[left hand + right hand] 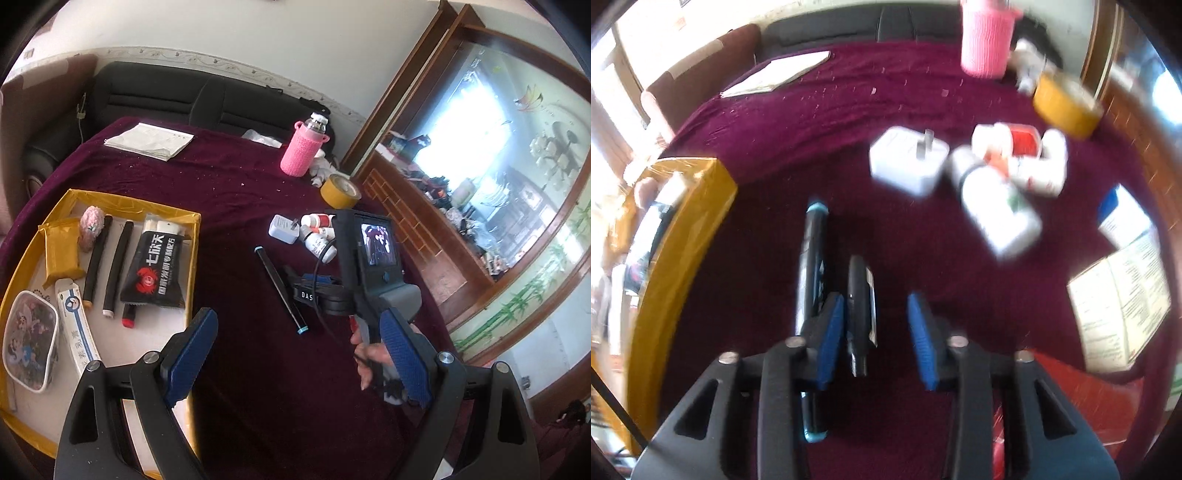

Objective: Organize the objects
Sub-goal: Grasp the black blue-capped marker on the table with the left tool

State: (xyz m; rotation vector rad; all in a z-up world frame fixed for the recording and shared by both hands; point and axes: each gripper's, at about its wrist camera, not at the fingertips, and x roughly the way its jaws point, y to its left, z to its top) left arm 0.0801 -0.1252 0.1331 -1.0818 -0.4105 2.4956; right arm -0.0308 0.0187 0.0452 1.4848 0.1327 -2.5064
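1. Bare maroon cloth lies between the yellow tray (194,258) and the black pen (280,291): open passage.
2. Beyond the pen, a white charger (283,229) and white bottles (317,236) crowd together.
3. Farther beyond, tape roll (340,192) and pink bottle (303,149) stand.

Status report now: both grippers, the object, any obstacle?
Left gripper open, empty. Right gripper open around small black clip-like object, not closed. Long black tube with blue ends lies close beside.
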